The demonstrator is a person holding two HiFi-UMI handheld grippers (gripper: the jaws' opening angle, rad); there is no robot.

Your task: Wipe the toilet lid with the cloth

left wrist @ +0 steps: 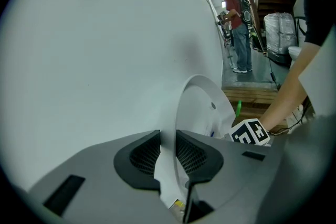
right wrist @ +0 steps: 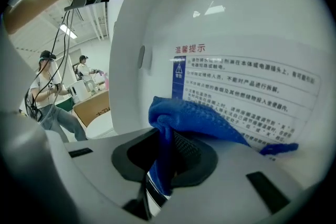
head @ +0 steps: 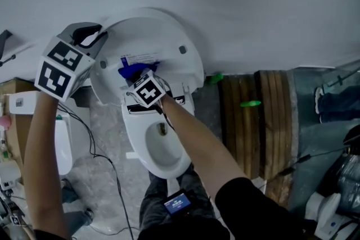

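The white toilet lid [head: 169,36] stands raised against the wall, its inner face toward me. My left gripper [head: 97,37] is shut on the lid's upper left rim [left wrist: 167,160], holding it upright. My right gripper [head: 142,77] is shut on a blue cloth [head: 134,71], which presses against the lid's lower inner face, over a printed label [right wrist: 247,92]. In the right gripper view the blue cloth [right wrist: 194,118] bunches between the jaws and spreads onto the label. The open bowl [head: 163,146] lies below.
A grey wall [head: 253,3] is behind the toilet. Wooden boards [head: 264,121] with a green object [head: 250,103] lie to the right. A white box [head: 25,103] and cables [head: 107,177] are at the left. People stand in the background of both gripper views.
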